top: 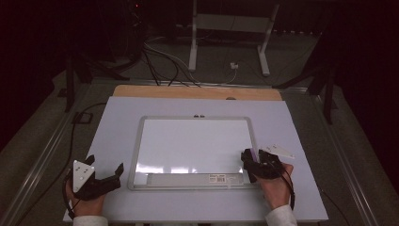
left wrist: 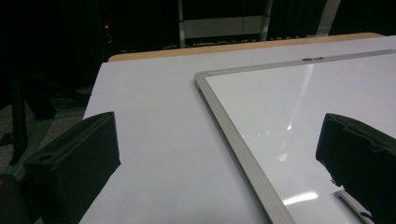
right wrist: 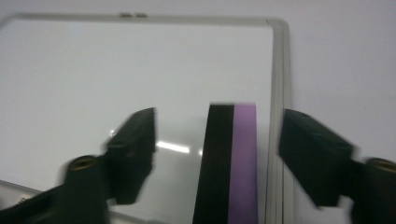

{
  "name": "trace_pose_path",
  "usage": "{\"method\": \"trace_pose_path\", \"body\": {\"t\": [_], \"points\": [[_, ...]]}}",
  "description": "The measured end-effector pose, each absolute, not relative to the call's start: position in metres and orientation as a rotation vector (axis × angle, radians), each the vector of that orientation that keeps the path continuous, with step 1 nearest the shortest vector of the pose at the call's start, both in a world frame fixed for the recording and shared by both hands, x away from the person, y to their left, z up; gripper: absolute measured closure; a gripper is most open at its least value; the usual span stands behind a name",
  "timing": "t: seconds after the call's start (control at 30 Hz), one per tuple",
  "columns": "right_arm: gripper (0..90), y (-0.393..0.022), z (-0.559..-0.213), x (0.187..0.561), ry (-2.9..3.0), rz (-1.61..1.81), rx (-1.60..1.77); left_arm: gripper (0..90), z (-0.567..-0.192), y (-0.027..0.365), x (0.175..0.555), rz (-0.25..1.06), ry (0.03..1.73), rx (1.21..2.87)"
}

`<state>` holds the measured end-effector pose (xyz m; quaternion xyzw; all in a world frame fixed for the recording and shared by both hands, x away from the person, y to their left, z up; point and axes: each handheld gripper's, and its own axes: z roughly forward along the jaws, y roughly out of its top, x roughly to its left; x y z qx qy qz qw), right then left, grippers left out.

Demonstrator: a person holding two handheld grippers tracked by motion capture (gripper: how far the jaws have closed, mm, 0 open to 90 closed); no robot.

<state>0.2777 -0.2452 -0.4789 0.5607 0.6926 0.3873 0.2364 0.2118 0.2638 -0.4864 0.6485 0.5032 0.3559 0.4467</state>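
A whiteboard with a silver frame (top: 195,117) lies flat on the white table (top: 117,122). Its surface is blank. My right gripper (top: 251,160) is at the board's near right corner. In the right gripper view, a black and purple eraser (right wrist: 233,163) stands between the open jaws of that gripper (right wrist: 219,140), with a gap on each side, beside the board's right rim (right wrist: 279,70). The eraser's purple edge (top: 254,154) also shows from above. My left gripper (top: 104,164) rests at the table's near left, jaws wide open and empty (left wrist: 219,144), beside the board's left rim (left wrist: 233,130).
A strip of wooden tabletop (top: 197,92) shows past the white sheet's far edge. Behind the table, white stand legs (top: 193,42) and cables (top: 160,61) sit on the dark floor. Metal rails run along both sides of the table.
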Motion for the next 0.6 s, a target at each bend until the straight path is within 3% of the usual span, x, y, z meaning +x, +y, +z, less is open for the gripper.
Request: {"method": "trace_pose_path", "body": {"t": [0.3,0.6], "points": [[5.7,-0.270,-0.472,0.281,1.896,1.178,1.430,0.4,-0.486,0.265,0.211,0.883,1.249,1.603],[2.1,-0.290,-0.474,0.274,1.898,1.230,1.319,0.4,-0.486,0.265,0.211,0.888,1.252,1.587]]}}
